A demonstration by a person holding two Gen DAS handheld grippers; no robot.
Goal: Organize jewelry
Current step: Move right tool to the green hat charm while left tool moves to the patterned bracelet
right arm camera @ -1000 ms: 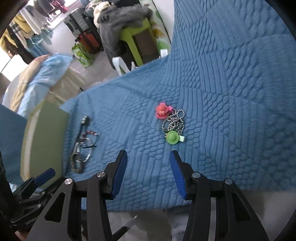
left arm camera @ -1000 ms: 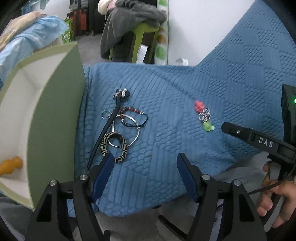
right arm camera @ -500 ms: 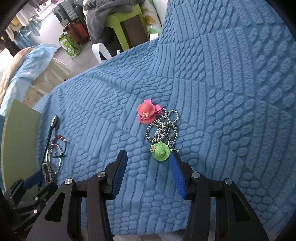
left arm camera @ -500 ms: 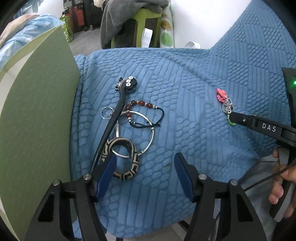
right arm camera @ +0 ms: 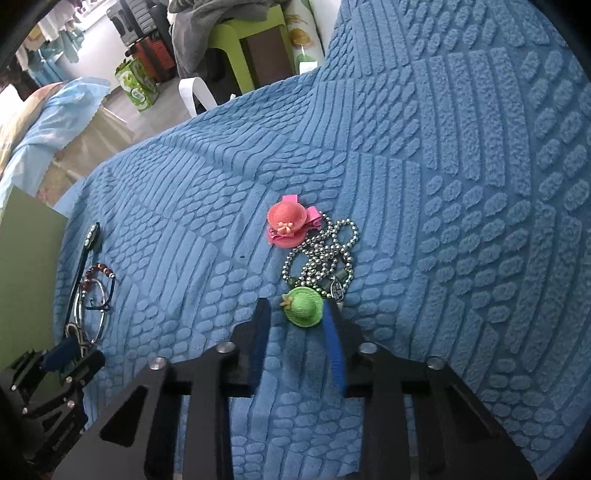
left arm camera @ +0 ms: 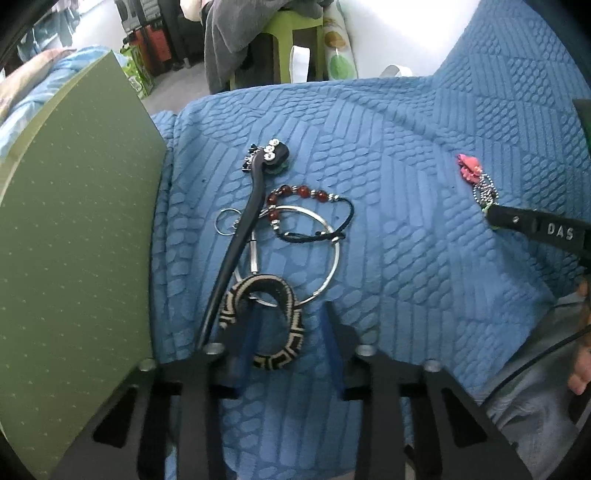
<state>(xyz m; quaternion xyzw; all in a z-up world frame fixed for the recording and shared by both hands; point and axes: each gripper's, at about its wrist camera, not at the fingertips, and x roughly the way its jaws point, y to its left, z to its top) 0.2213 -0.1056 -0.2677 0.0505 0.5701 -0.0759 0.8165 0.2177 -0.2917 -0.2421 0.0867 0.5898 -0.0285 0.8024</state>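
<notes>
Left hand-held gripper (left arm camera: 290, 341): jaws have just been closing and stand narrow, astride the near part of the woven black-and-cream bracelet (left arm camera: 264, 323); its left blue pad sits inside the loop, the right pad just outside it, but whether the pads actually pinch the band cannot be told. Right hand-held gripper (right arm camera: 297, 334): jaws also just closing, now set to either side of the green hat charm (right arm camera: 303, 311); the right pad touches the hat's edge, the left pad shows a small gap, so no firm grip is seen. Both grippers point steeply down at the bed. A few fingertips (left arm camera: 580, 382) show at the right edge of the left view. The bracelet lies in a tangle with a black hair clip (left arm camera: 243, 229), a silver bangle (left arm camera: 325, 258) and a red bead bracelet (left arm camera: 295, 194), just beside a green box (left arm camera: 77, 229). The green hat lies against a silver ball chain (right arm camera: 325, 254) and a pink hat charm (right arm camera: 288, 223), well apart from the tangle. Everything rests on a blue textured bedspread (right arm camera: 461, 184). Beyond the bed: a green stool (left arm camera: 291, 29) draped with grey clothing.
</notes>
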